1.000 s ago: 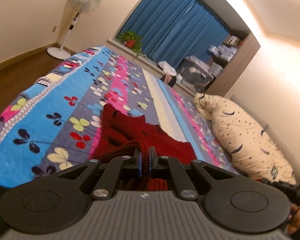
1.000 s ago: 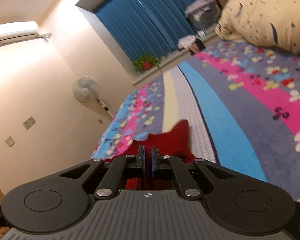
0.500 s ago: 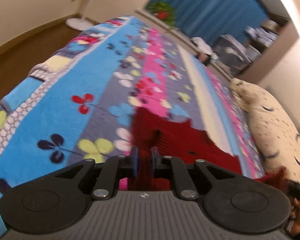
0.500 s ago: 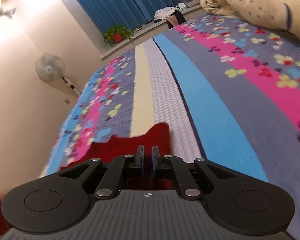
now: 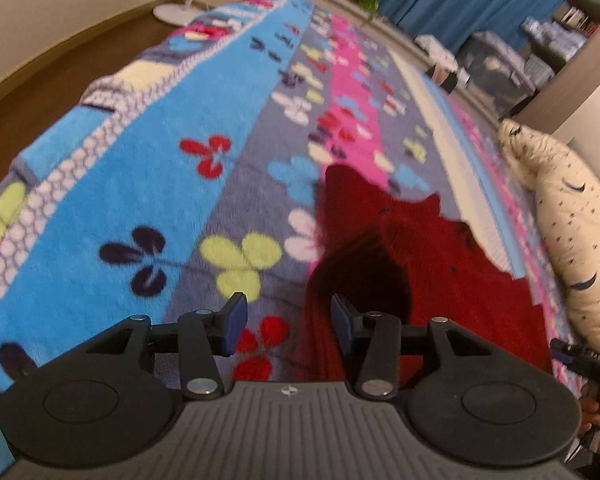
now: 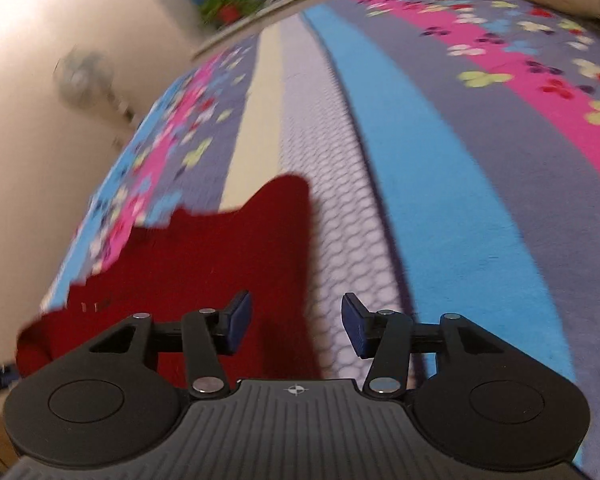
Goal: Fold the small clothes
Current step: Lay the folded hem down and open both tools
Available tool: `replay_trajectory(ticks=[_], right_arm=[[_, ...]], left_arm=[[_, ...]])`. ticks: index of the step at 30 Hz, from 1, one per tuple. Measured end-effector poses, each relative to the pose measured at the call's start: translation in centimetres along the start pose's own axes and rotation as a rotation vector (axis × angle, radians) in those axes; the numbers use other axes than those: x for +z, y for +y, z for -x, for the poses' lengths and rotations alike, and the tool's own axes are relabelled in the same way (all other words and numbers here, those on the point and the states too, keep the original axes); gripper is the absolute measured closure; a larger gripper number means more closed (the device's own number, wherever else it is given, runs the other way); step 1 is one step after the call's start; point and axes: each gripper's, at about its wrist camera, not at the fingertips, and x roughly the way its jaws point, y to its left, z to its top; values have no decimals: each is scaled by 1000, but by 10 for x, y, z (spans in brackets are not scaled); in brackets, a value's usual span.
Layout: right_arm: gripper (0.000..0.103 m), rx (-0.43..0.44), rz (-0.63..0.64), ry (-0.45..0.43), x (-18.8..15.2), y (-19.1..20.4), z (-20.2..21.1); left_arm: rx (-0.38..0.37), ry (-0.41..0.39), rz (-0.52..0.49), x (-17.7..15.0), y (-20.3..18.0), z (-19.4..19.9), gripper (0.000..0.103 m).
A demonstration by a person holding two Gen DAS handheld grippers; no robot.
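both gripper jaws opening, pads clear of red garment [image 5: 452,280] on blanket [image 5: 148,184].

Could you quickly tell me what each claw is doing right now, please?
Left claw: opening, pads clear of the red garment.
Right claw: opening, holding nothing.

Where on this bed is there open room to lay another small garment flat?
Two free patches on the blanket: the blue and grey bands between the red garment and the bed's floor-side edge, and the stripes between it and the pillow. Crowded only where the garment lies.
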Motion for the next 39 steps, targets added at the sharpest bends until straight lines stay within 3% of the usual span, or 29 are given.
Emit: replay_trajectory(ticks=[6,9,10,12,13,15,19,21,24,31,35,39], right_arm=[[50,-9,123,46,-3,19,-18],[53,-15,194,42,-6,30,-19],[57,-26,229,33,-8,35,-20],[82,-25,294,6,-12,42,-17],[88,-11,297,-8,-11,43,-15],[91,19,256,-56,-7,39,-5],[96,53,64,-148,4,15,12],[96,19,-26,-129,7,1,9],[94,22,-142,-23,5,-17,-5],[86,-15,-38,-36,2,-3,1],[69,-26,7,-21,-1,4,-1],[65,-39,40,1,-4,9,-6]], left_arm=[[49,15,-97,-12,-11,-3,53],[66,-3,-92,-17,-12,4,53],[65,-17,-92,-18,-13,9,53],[64,-59,-95,-20,-15,21,53],[60,-77,-94,-20,-17,27,53],[44,-119,-82,-22,-18,43,53],[6,-200,-69,-26,-22,73,53],[-7,-224,-51,-28,-21,82,53],[-5,-231,-22,-29,-20,87,53],[-4,-213,-18,-30,-26,84,53],[-12,-204,-47,-31,-34,82,53],[-12,-203,-56,-31,-38,83,53]])
